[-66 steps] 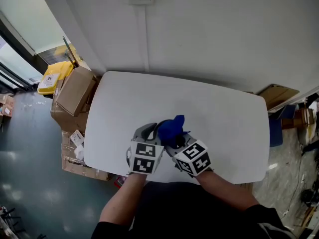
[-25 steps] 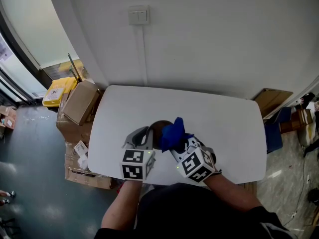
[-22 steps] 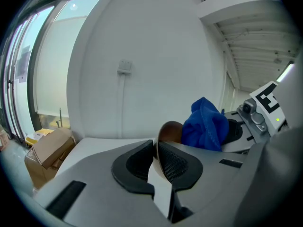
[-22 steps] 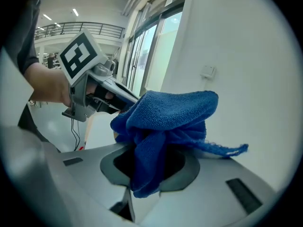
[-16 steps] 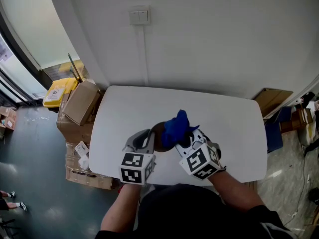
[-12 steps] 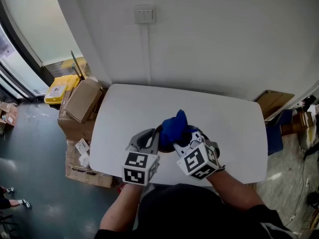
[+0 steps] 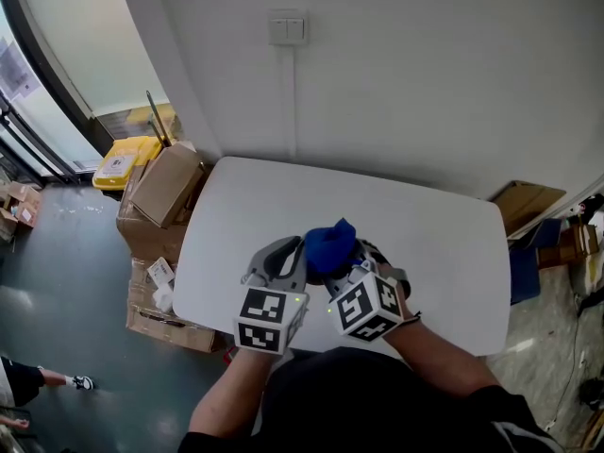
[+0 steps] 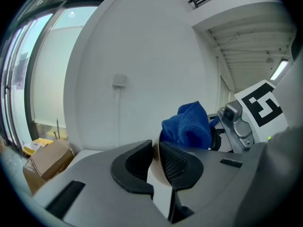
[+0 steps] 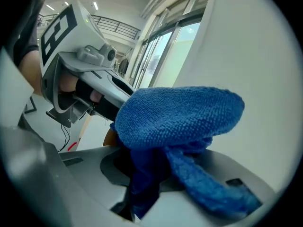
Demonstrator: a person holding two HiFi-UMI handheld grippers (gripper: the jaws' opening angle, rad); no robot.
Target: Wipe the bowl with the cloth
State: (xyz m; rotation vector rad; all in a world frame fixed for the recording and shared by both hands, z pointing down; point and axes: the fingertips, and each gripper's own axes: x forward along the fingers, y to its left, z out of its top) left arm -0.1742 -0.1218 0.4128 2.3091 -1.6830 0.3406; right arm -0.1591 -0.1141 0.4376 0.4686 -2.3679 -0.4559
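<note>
While left fingers [image 8: 135, 167] ease open about bowl [image 8: 155, 161] rim, right fingers [image 9: 111, 165] pinch cloth [image 9: 175, 115] beside it.

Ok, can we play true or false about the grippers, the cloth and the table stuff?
1. The cloth is blue. True.
2. The right gripper is empty. False: it is shut on the cloth.
3. The left gripper has the bowl rim between its jaws. True; the pads touch the rim, though the jaws are opening.
4. The table is brown. False: it is white.
5. Cardboard boxes sit beside the table. True.
6. The cloth lies flat on the table. False: it is bunched up at the bowl.
</note>
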